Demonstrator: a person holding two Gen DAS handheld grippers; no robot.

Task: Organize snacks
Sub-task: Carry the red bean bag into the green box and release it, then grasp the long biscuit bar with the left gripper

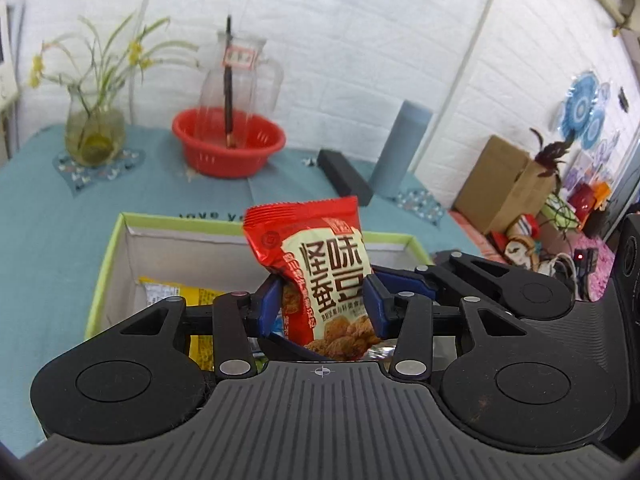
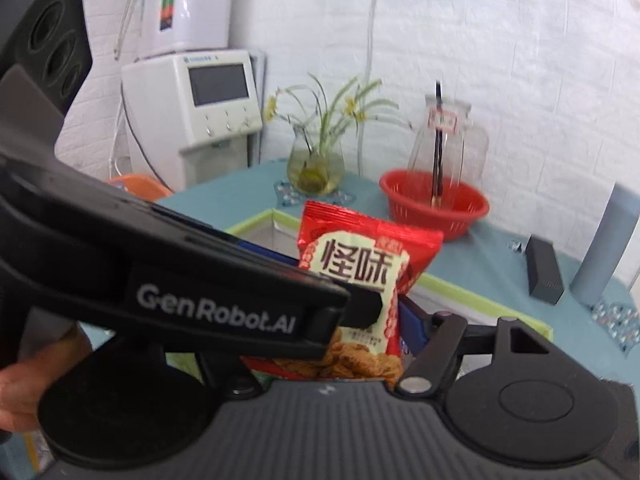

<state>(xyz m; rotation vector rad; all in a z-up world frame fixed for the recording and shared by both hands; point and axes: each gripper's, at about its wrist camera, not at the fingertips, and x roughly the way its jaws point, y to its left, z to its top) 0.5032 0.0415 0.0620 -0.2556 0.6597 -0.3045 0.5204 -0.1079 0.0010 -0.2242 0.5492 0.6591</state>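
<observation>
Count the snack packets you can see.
2. A red foil snack packet stands between the left gripper's fingers over the green-rimmed cardboard box; a yellow packet lies inside that box. Others may be hidden lower in it.

White brick-pattern walls (image 1: pixel 360 40) enclose a bright, evenly lit room. The worktop (image 1: pixel 40 240) wears a teal cloth. On it stand a glass vase (image 1: pixel 94 132) of yellow flowers, a red basket (image 1: pixel 228 144) holding a clear jug (image 1: pixel 240 76), and a grey cylinder (image 1: pixel 400 148). A white appliance (image 2: pixel 192 100) stands against the wall; a cardboard box (image 1: pixel 504 184) sits on the floor.
</observation>
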